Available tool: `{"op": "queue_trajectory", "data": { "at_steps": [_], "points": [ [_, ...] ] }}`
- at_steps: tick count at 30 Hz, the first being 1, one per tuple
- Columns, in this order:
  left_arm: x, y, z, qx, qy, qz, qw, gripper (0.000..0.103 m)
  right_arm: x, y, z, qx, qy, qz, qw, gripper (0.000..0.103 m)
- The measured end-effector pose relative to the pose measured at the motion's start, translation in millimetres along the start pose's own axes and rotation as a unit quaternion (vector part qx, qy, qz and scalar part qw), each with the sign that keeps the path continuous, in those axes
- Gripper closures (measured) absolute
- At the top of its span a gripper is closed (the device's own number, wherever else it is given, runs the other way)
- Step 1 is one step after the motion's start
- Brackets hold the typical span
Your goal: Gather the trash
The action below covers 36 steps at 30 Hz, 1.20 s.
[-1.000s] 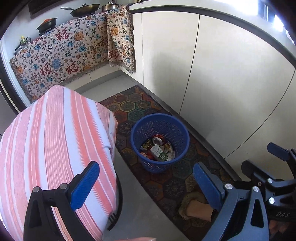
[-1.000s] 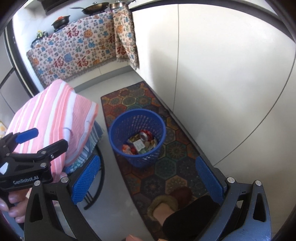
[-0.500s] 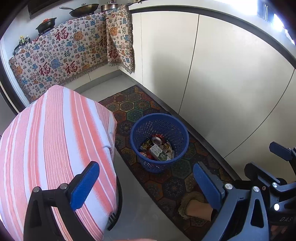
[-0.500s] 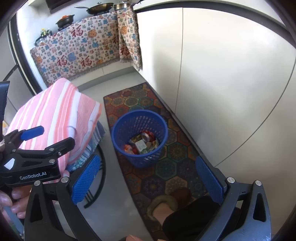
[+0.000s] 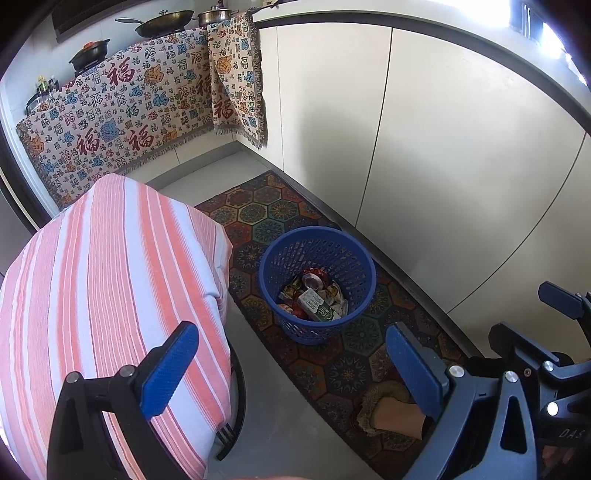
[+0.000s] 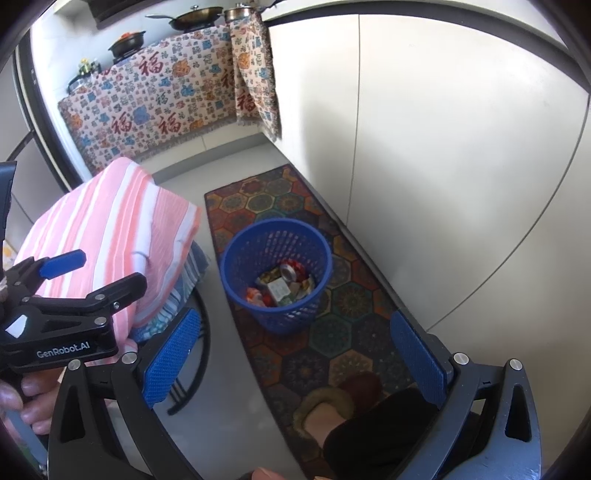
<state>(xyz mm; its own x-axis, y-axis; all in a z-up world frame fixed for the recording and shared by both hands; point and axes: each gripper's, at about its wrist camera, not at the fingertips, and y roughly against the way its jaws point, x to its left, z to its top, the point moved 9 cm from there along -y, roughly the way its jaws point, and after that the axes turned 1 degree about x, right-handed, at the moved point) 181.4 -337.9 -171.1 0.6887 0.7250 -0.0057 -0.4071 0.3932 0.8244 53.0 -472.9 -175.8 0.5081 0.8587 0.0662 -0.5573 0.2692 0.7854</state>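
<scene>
Both grippers hang above the kitchen floor with nothing between their blue-padded fingers. From its own camera the left gripper (image 5: 291, 365) has its jaws spread wide, one pad over the striped cloth and the other over the rug. The right gripper (image 6: 295, 358) is spread just as wide, its jaws framing the rug and a slippered foot (image 6: 325, 410) below.

Beyond both tools stands a round blue plastic mesh wastebasket (image 5: 317, 284), upright on a long patterned rug of coloured hexagons (image 5: 343, 369) that runs along the base of plain cream cabinet doors (image 5: 424, 147). Inside the basket lies the trash: a crushed red drink can (image 5: 314, 278) towards the far side, a small white and green carton (image 5: 316, 304) just beside it, and crumpled wrappers around them.

Near the basket, on the left, a pink and white striped cloth (image 5: 103, 295) drapes a stool or small table with curved black metal legs; it stands on the grey floor, just off the rug's edge. Further back, a beige cloth printed with red characters (image 5: 122, 110) hangs over the counter front, and a dark wok (image 5: 162, 20) and a steel pot (image 5: 218, 16) sit on top.
</scene>
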Motion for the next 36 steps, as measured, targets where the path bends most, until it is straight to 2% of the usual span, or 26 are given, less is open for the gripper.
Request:
{"op": "queue_trajectory", "data": {
  "at_steps": [36],
  "points": [
    [-4.2,-4.7,-3.6,0.008,-0.012,0.0,0.9999,0.0,-3.3,0.0,-1.8,0.002,-0.006,0.0,1.0,0.0]
  ]
}}
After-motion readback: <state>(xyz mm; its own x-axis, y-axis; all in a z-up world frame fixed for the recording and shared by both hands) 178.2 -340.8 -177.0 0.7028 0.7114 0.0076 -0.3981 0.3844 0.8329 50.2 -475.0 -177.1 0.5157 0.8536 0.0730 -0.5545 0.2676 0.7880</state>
